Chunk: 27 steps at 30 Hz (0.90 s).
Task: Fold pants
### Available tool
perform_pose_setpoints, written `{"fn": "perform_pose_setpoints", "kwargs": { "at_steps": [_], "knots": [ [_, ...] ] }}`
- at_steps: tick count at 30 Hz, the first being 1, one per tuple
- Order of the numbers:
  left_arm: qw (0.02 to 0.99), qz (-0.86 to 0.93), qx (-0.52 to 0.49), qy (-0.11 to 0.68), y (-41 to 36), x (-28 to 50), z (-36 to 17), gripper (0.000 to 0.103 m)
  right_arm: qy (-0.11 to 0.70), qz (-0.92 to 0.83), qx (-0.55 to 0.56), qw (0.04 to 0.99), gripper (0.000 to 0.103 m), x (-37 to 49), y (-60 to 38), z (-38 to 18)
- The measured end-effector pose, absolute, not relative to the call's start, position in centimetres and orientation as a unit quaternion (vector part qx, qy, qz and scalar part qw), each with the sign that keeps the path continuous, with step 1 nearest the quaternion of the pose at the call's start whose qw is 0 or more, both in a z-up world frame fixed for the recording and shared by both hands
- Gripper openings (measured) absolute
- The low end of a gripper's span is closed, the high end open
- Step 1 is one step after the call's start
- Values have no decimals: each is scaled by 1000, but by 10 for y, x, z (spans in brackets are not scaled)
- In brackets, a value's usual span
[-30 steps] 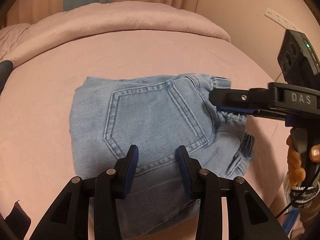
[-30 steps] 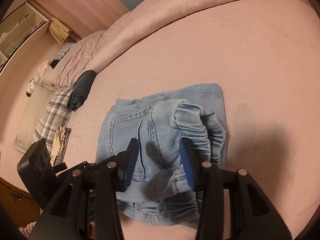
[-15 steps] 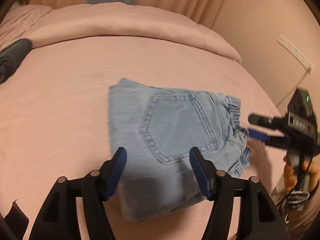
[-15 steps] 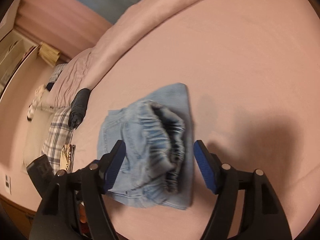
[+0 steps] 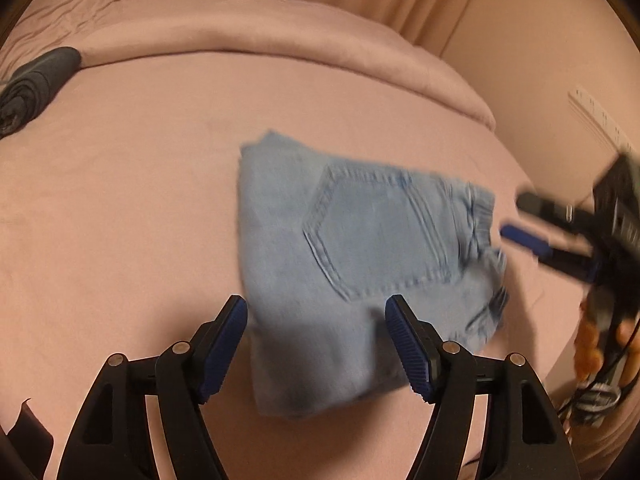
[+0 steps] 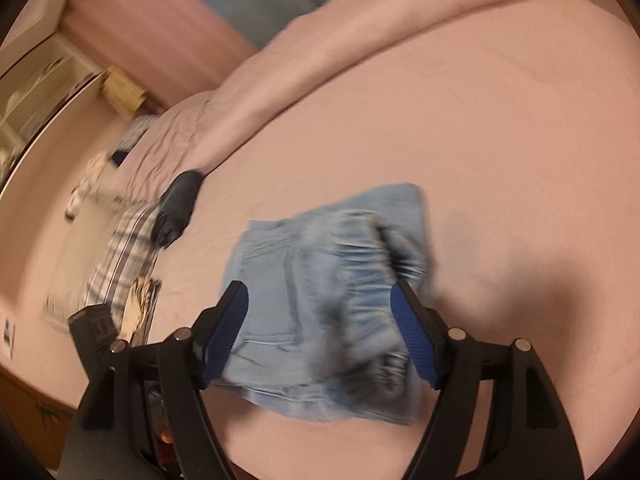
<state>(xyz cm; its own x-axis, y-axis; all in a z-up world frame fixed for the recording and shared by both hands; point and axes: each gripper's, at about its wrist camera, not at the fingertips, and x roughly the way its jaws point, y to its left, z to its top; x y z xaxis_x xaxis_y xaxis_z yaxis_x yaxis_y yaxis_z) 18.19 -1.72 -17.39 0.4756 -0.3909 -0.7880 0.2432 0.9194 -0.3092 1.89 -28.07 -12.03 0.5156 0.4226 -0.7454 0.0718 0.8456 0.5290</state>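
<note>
Light blue jeans (image 5: 360, 264) lie folded into a compact bundle on the pink bed sheet (image 5: 120, 200), back pocket up and the elastic waistband at the right. My left gripper (image 5: 316, 308) hovers open over their near edge, pads apart from the cloth. In the right wrist view the jeans (image 6: 320, 300) show the bunched waistband below my right gripper (image 6: 318, 292), which is open and holds nothing. That right gripper (image 5: 516, 216) also shows blurred just right of the waistband, held by a hand (image 5: 588, 344).
A dark rolled garment (image 5: 36, 80) lies at the far left by a folded pink duvet (image 5: 280, 32). A plaid cloth (image 6: 120, 256) and small items sit beyond it. The bed's edge and a wall with a power strip (image 5: 596, 120) are on the right.
Both grippers let go of the jeans, opened wide and drew back. The right one lifted off the waistband, and the left one shifted left, so the jeans now lie flat and free.
</note>
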Motion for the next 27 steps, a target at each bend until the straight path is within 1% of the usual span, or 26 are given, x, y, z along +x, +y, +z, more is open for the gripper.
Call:
{"fn": "perform_pose_setpoints", "kwargs": {
  "at_steps": [3,8,9,12,16,18,20,22,24,27],
  "knots": [
    [860,-178,-52,474,-26,176,-178,71,485,125,236,833,74,34,-263,-120],
    [849,-180,-57,493,-25,179,-184,71,505,96,163,842,73,63,-239,-132],
    [848,-179,-61,495,-25,180,-186,71,512,89,159,839,71,68,-238,-137],
    [852,-175,-59,491,-26,178,-186,71,529,69,159,831,71,80,-240,-151],
    [852,-176,-56,490,-25,177,-185,71,535,64,135,832,72,83,-234,-149],
    [852,-181,-62,488,-21,176,-182,71,530,70,144,833,72,80,-238,-144],
    [854,-183,-67,483,-17,172,-180,71,515,82,176,835,72,73,-249,-135],
    [856,-183,-68,479,-14,169,-177,71,505,84,211,833,74,65,-263,-129],
    [857,-185,-75,476,-11,167,-175,71,495,77,247,830,78,56,-280,-126],
    [856,-191,-89,471,-5,162,-171,71,493,71,287,818,78,41,-298,-129]
  ]
}}
